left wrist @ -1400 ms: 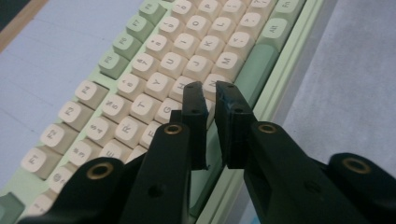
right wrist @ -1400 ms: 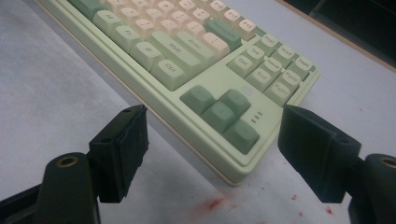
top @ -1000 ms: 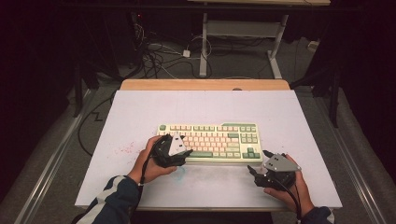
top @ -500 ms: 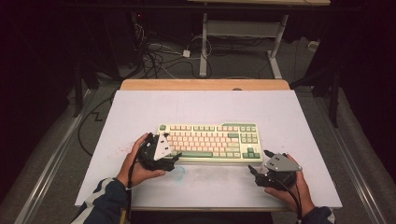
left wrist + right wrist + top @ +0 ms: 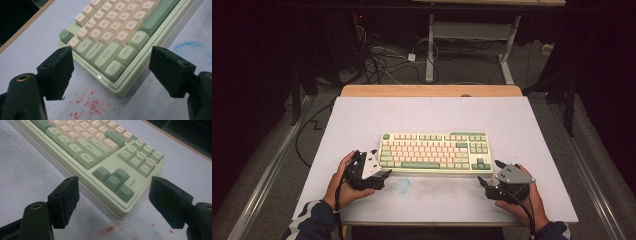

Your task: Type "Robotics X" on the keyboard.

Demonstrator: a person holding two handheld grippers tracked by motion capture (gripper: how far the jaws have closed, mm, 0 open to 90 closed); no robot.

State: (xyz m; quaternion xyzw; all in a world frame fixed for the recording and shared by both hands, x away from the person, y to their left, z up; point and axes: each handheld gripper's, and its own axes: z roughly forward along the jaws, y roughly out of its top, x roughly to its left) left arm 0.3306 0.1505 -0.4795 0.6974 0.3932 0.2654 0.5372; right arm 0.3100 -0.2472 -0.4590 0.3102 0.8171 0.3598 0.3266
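Note:
A pale green keyboard (image 5: 434,152) with cream and green keys lies flat in the middle of the white table mat (image 5: 427,117). My left gripper (image 5: 379,167) is open at the keyboard's near left corner (image 5: 113,72), its jaws spread wide on either side of that corner without touching it. My right gripper (image 5: 491,172) is open just off the near right corner (image 5: 117,195), where the arrow keys (image 5: 113,181) sit between the jaws' lines. Neither gripper holds anything.
A blue smudge (image 5: 402,185) marks the mat in front of the keyboard, and red specks (image 5: 91,103) lie near both corners. A wooden strip (image 5: 432,90) edges the table's far side. Cables (image 5: 382,57) and desk legs stand on the floor beyond.
My left gripper has shifted left along the keyboard's front, from over the left keys to the near left corner. The right gripper has stayed in place.

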